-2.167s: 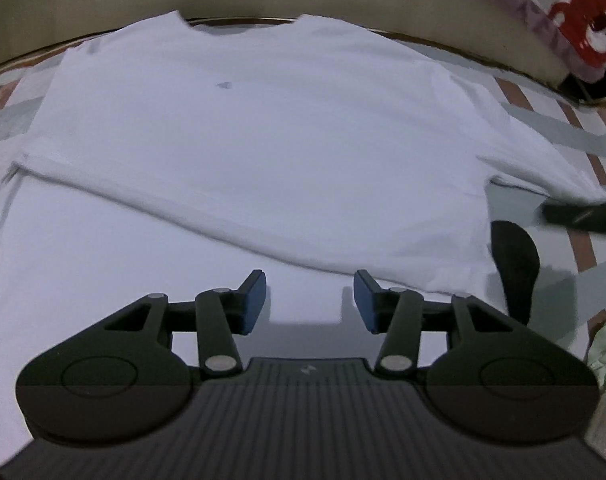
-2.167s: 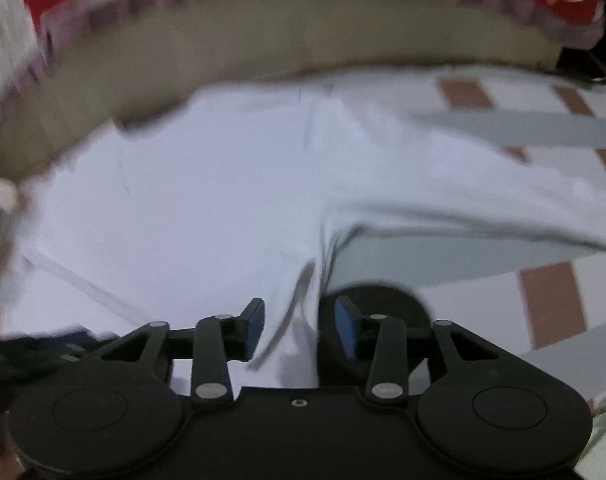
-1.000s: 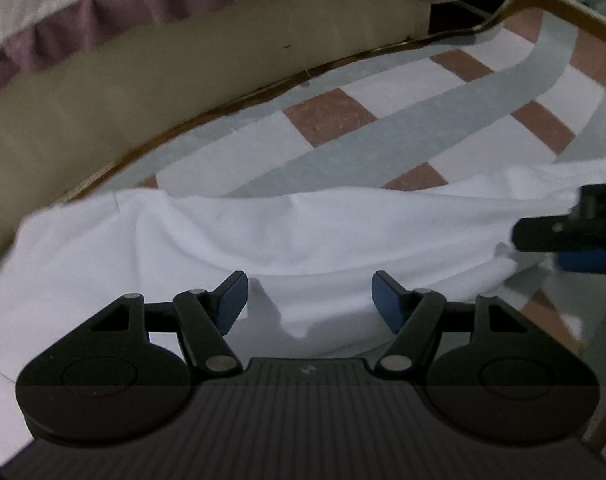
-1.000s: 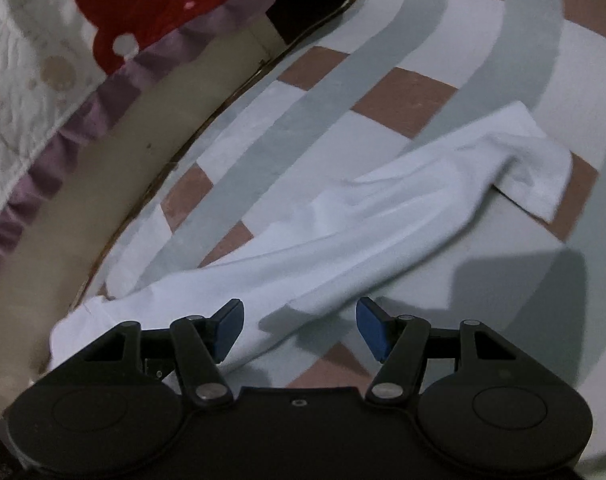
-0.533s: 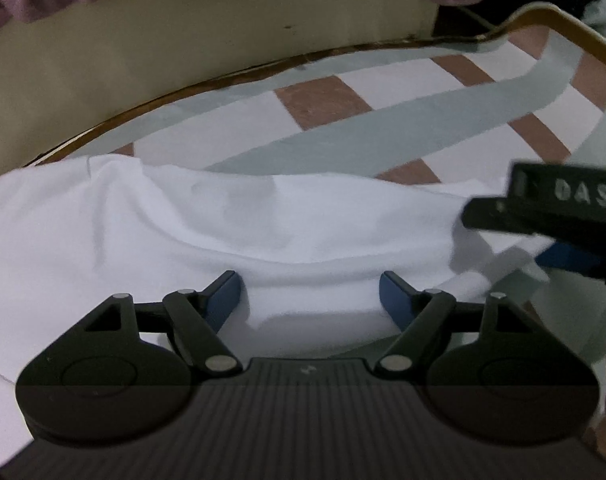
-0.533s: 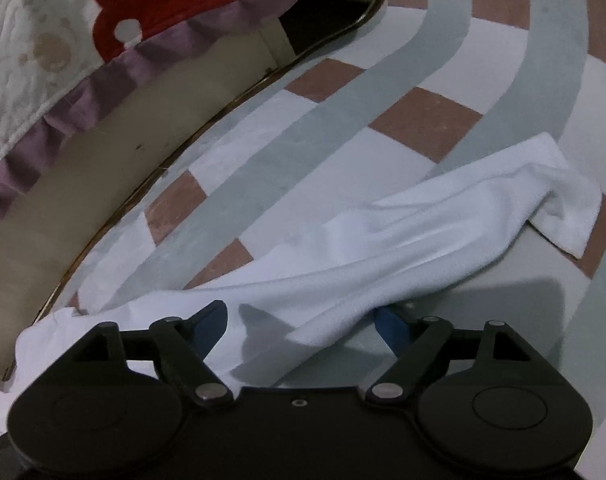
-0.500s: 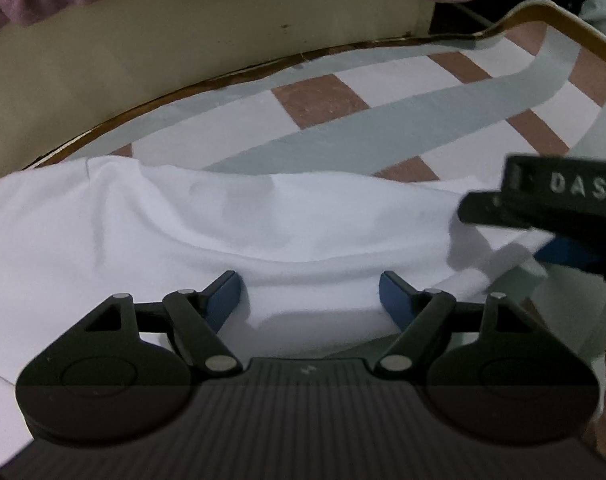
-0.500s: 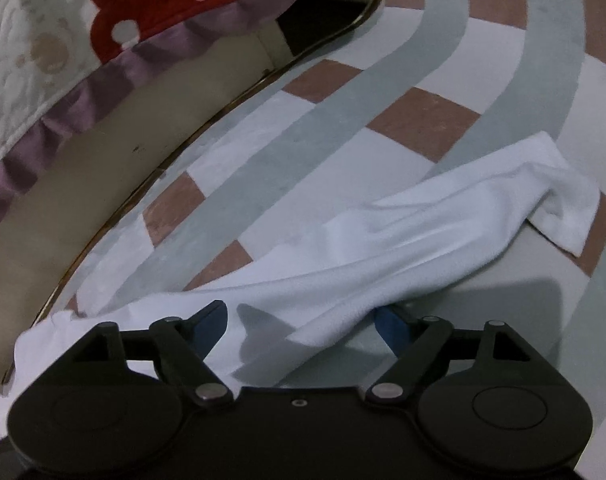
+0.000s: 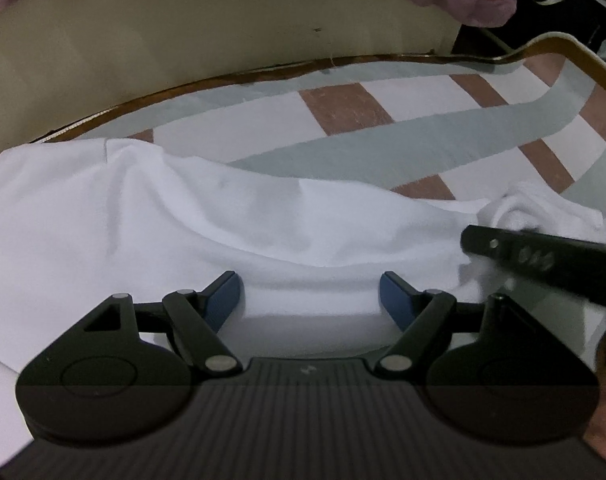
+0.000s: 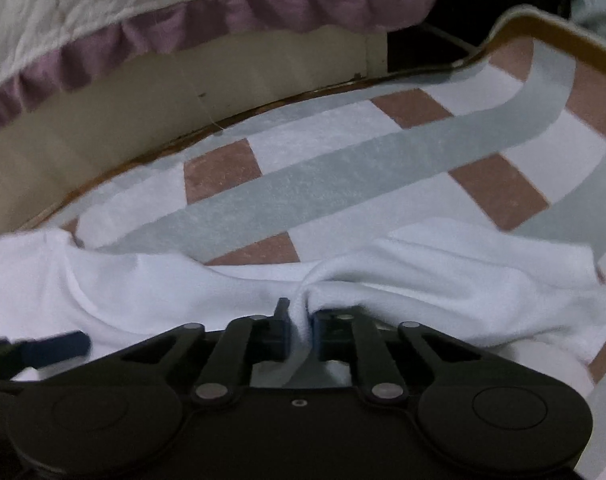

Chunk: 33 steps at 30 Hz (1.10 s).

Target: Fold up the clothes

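Near the surface's far edge, my right hand-held gripper (image 10: 301, 326) pinches a ridge of the white shirt (image 10: 143, 292); my left hand-held gripper (image 9: 311, 294) gapes wide over it.

Both cameras sit low and close over the white shirt (image 9: 223, 224), and each looks forward along its own fingers toward the beige wall (image 9: 223, 32) behind it. The left view is nearer the shirt's body, the right view (image 10: 443, 280) nearer its sleeve. Both share the striped mat (image 10: 343, 168) beyond the shirt.
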Available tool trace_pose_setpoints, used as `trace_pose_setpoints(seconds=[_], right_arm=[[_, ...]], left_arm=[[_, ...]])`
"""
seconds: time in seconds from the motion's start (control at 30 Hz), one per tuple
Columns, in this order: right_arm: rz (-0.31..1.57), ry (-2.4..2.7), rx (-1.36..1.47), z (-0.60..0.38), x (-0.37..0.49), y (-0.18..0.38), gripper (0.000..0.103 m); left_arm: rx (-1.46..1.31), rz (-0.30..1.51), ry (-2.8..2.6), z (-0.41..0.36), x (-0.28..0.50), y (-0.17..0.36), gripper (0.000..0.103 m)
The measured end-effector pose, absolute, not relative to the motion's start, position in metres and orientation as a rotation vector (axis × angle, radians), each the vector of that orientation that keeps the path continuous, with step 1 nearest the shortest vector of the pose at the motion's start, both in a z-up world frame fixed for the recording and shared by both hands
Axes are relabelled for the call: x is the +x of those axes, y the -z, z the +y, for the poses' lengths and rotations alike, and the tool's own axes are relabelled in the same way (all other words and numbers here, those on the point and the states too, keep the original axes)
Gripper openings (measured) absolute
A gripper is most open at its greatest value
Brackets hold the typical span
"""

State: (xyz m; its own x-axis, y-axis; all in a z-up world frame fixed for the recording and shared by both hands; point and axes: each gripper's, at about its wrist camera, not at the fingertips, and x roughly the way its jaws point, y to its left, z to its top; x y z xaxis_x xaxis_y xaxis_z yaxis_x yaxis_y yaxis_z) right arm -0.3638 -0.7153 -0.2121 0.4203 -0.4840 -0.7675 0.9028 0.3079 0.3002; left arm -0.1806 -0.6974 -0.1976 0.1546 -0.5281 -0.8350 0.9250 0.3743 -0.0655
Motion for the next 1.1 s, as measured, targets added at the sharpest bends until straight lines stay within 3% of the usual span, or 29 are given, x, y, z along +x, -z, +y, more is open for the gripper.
trace_pose_setpoints(seconds=[0.2, 0.5, 0.7, 1.1], right_arm=[[0.441, 0.930, 0.978, -0.718, -0.387, 0.200, 0.012], [0.422, 0.868, 0.827, -0.702, -0.365, 0.169, 0.012], [0.380, 0.804, 0.753, -0.698, -0.362, 0.147, 0.012], [0.284, 0.669, 1.031, -0.714, -0.396, 0.169, 0.012]], left_arm=[[0.512, 0.867, 1.143, -0.690, -0.178, 0.192, 0.077], [0.609, 0.709, 1.263, -0.701, -0.193, 0.182, 0.077], [0.379, 0.883, 1.226, -0.688, -0.161, 0.169, 0.077], [0.610, 0.673, 1.373, -0.656, -0.183, 0.143, 0.077]])
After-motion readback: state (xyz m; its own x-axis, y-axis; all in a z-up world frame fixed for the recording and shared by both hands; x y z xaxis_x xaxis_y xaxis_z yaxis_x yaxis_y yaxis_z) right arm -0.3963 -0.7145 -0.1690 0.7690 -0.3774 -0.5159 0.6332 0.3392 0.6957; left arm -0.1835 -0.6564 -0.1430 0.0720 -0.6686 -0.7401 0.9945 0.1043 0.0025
